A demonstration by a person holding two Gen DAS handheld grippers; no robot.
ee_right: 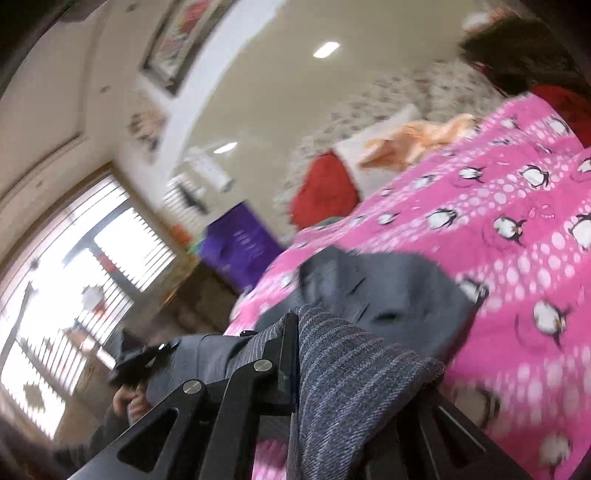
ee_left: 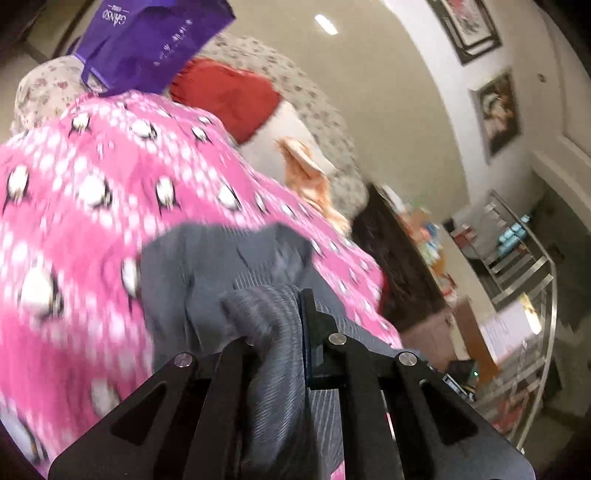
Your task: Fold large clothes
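Both tongs [ee_left: 301, 295] [ee_right: 295, 321] tight on grey garment [ee_left: 236, 258] [ee_right: 388, 295] over pink blanket [ee_left: 92, 177]

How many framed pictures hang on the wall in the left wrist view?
2: one framed picture at the top right, another framed picture just below it. More may hang outside the view.

Framed pictures [ee_left: 472, 26] — bright barred window [ee_right: 92, 258]
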